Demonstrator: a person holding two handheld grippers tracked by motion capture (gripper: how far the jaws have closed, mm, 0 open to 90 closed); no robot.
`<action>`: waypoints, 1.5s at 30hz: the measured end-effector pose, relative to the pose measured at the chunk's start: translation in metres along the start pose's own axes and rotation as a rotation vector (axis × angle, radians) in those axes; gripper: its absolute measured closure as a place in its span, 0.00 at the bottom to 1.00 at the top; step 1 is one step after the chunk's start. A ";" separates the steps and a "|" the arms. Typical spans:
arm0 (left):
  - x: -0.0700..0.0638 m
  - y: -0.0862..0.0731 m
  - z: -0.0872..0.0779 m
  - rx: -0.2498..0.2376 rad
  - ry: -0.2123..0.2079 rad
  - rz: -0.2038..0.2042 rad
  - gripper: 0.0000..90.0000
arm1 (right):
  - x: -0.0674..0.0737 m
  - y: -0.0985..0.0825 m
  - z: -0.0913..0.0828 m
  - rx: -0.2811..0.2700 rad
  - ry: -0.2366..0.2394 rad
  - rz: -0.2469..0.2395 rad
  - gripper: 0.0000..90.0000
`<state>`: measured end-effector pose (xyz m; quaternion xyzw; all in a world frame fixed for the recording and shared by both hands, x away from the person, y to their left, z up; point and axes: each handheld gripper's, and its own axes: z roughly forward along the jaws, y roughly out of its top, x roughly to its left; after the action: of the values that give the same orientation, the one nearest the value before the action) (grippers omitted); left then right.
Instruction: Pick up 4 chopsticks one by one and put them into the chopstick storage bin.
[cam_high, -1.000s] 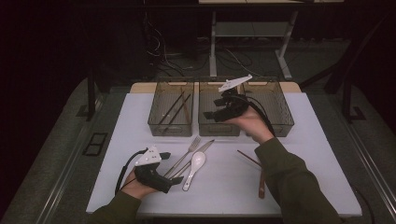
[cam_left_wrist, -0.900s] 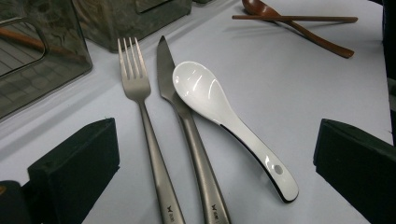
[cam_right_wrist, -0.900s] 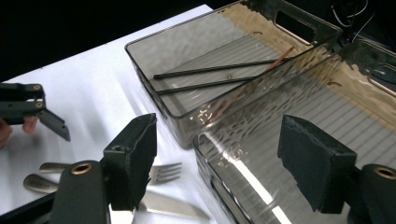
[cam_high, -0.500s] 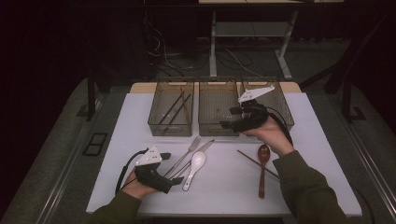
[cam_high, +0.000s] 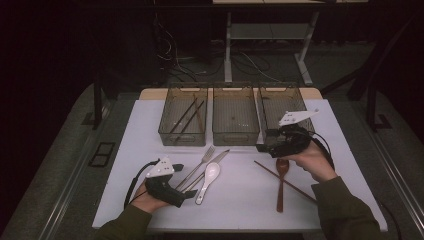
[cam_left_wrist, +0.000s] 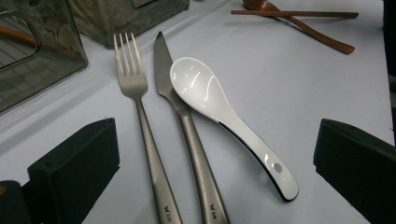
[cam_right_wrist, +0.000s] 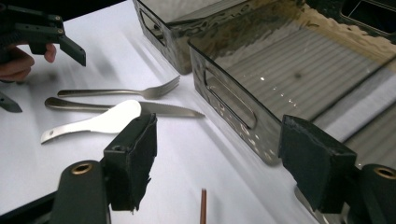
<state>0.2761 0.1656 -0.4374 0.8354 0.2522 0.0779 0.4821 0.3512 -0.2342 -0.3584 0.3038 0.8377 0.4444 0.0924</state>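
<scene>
**Sorting cutlery into three bins: partly done, both claws empty**

*High view.* Three clear bins stand in a row at the far side of the table (cam_high: 350, 150). The left bin (cam_high: 183, 116) already holds dark chopsticks (cam_high: 186, 116); the middle bin (cam_high: 235, 116) and the right bin (cam_high: 283, 102) look empty. Left to sort, as far as can be judged: a fork (cam_high: 199, 162), a knife (cam_high: 212, 162) and a white spoon (cam_high: 209, 176) lying just ahead of the left claw (cam_high: 190, 196), and a wooden spoon (cam_high: 281, 182) crossed by a wooden chopstick (cam_high: 285, 181) directly below and behind the right claw (cam_high: 261, 148). The right claw hovers near the front wall of the right bin, pointing toward the table's middle.

*Left gripper view.* The jaws stand wide apart and hold nothing. Between them, on the table ahead, lie the fork (cam_left_wrist: 140, 121), the knife (cam_left_wrist: 180, 116) and the white spoon (cam_left_wrist: 219, 109), side by side, the spoon's bowl resting against the knife. The wooden spoon (cam_left_wrist: 299, 21) lies well beyond, to the far right.

*Right gripper view.* The jaws are moderately wide, with nothing between the pads. The middle bin (cam_right_wrist: 233, 107) sits just ahead; the fork (cam_right_wrist: 126, 92), knife (cam_right_wrist: 130, 108) and white spoon (cam_right_wrist: 98, 120) lie farther off to the left, with the left claw (cam_right_wrist: 35, 60) beyond them. A chopstick tip (cam_right_wrist: 203, 205) shows below the jaws.
</scene>
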 end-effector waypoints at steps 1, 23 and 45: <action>0.000 0.000 0.000 -0.001 -0.001 0.001 0.00 | -0.001 -0.003 -0.003 0.000 -0.002 0.001 0.31; -0.001 0.000 0.000 0.003 -0.002 0.009 0.00 | -0.003 -0.074 -0.047 0.058 -0.022 0.053 0.35; -0.001 0.000 -0.001 0.008 0.001 0.013 0.00 | 0.005 -0.120 -0.051 0.288 -0.046 0.037 0.61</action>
<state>0.2755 0.1655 -0.4367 0.8387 0.2476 0.0805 0.4783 0.2746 -0.3170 -0.4242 0.3395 0.8846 0.3142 0.0589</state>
